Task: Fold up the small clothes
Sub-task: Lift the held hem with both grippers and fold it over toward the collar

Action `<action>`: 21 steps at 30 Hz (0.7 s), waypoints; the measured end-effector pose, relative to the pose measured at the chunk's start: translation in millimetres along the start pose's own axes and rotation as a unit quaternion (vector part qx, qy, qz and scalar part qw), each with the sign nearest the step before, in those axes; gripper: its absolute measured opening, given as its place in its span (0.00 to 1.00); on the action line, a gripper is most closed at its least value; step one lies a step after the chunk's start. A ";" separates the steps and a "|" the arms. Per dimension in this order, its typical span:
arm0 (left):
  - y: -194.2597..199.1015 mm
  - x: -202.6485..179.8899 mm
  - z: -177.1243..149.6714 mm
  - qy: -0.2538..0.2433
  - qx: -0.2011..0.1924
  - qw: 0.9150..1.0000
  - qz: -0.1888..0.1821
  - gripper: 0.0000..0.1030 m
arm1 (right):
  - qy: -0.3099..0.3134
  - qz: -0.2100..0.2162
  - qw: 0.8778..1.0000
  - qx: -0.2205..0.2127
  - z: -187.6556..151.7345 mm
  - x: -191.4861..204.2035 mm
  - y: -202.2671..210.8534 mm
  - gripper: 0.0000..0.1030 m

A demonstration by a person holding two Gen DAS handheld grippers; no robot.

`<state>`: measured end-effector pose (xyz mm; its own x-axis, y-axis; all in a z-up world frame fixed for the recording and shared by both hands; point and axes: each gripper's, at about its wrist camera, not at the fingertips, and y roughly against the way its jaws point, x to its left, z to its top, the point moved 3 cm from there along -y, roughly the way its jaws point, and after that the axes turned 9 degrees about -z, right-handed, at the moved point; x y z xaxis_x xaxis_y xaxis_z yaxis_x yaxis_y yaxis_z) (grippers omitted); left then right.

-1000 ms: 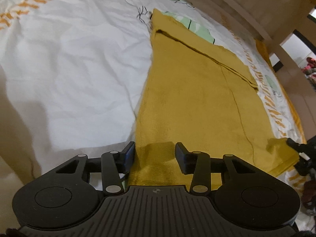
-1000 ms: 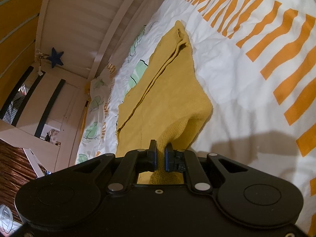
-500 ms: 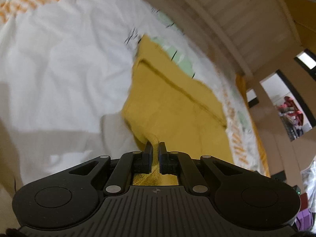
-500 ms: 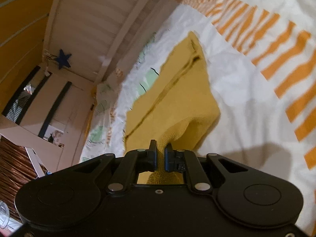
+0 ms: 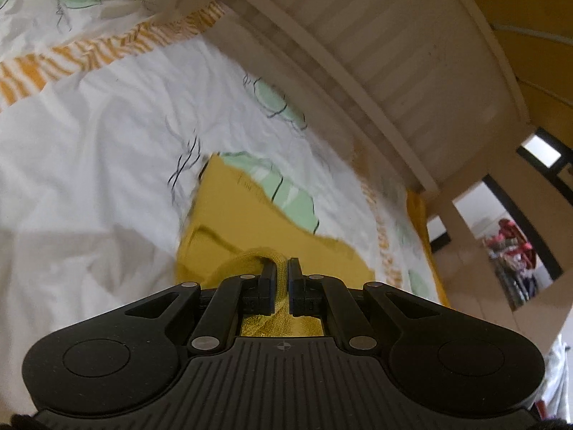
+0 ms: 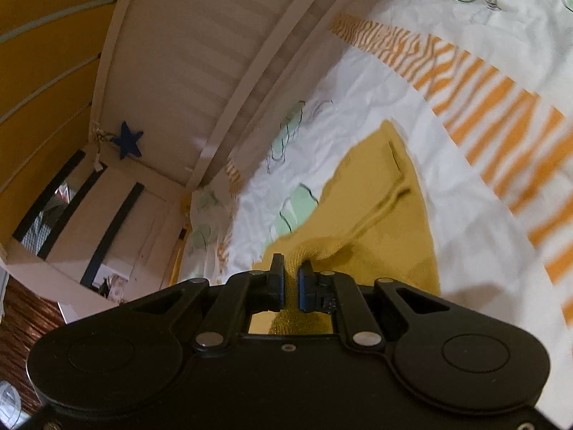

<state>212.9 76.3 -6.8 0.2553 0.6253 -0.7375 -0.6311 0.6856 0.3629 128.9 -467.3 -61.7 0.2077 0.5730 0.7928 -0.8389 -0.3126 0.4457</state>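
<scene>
A mustard-yellow knit garment (image 5: 229,222) lies on a white bed sheet (image 5: 107,136). My left gripper (image 5: 282,268) is shut on a near edge of the garment, with cloth bunched between its pads. In the right wrist view the same garment (image 6: 394,208) stretches away, its far end with a folded band flat on the sheet. My right gripper (image 6: 292,268) is shut on another near edge and holds it raised above the sheet. The near part of the garment is hidden behind both gripper bodies.
The sheet has orange stripes (image 6: 501,107) and green leaf prints (image 5: 283,104). A pale wooden slatted bed rail (image 5: 358,53) runs along the far side. A blue star (image 6: 126,140) hangs on the wall beyond it, and a doorway (image 5: 508,243) shows at right.
My left gripper closed on the garment's near edge, having been open a second ago. Both grippers then lifted their edges and carried them toward the far end, so less garment shows.
</scene>
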 end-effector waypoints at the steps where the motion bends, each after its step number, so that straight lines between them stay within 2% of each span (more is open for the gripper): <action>1: -5.0 0.5 5.7 0.000 -0.002 1.000 0.000 0.05 | 0.000 -0.001 1.000 -0.002 6.2 1.0 -5.8 0.16; 10: -66.4 18.7 43.6 -0.004 0.003 1.000 0.028 0.05 | -0.011 -0.031 0.999 -0.007 51.2 -8.4 -70.3 0.16; 16: -105.7 38.1 60.5 -0.001 0.008 0.999 0.051 0.05 | -0.009 -0.064 0.998 0.005 63.6 -22.1 -116.6 0.16; 21: -134.8 55.9 64.0 0.000 0.017 0.997 0.072 0.06 | -0.009 -0.081 0.997 0.004 73.9 -30.9 -139.9 0.16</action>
<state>359.2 42.7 -60.5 0.1631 0.7179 -0.6768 -0.6360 0.6009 0.4841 277.0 -497.3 -117.8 0.3489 0.6035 0.7170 -0.7893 -0.2233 0.5720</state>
